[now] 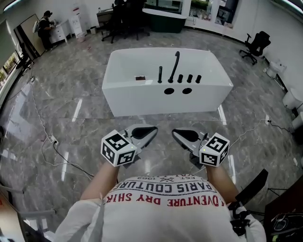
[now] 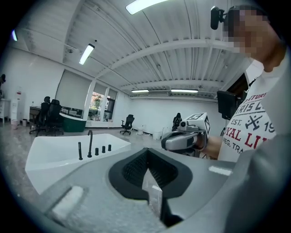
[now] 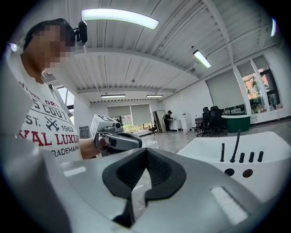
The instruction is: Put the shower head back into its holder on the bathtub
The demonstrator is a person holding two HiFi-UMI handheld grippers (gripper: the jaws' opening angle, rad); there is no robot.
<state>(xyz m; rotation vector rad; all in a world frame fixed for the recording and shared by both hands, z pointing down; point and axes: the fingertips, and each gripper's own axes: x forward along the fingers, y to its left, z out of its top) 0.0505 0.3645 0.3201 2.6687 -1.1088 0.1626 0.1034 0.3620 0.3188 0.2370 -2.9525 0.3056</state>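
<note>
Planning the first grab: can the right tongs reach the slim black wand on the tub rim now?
Probably not yet. The right tongs, shut and empty, sit close to the person's body, with open floor between them and the bathtub. Nothing blocks the wand; stepping closer should do.

Glossy white bathtub (image 1: 142,90) with matt black fittings; polished marble-look floor (image 1: 66,94).

**Bright, even room light; hard fisheye bending at the edges**

Ceiling light strips (image 2: 143,4) are flooding the room evenly, and daylight is coming in through windows (image 3: 255,86) at the right of the right gripper view. The glossy floor (image 1: 71,80) is throwing back pale streaks of glare beside the white bathtub (image 1: 142,101). Shadows are falling faint. Both gripper views are curving toward dark, rounded corners, and their lower foreground is looking soft.
</note>
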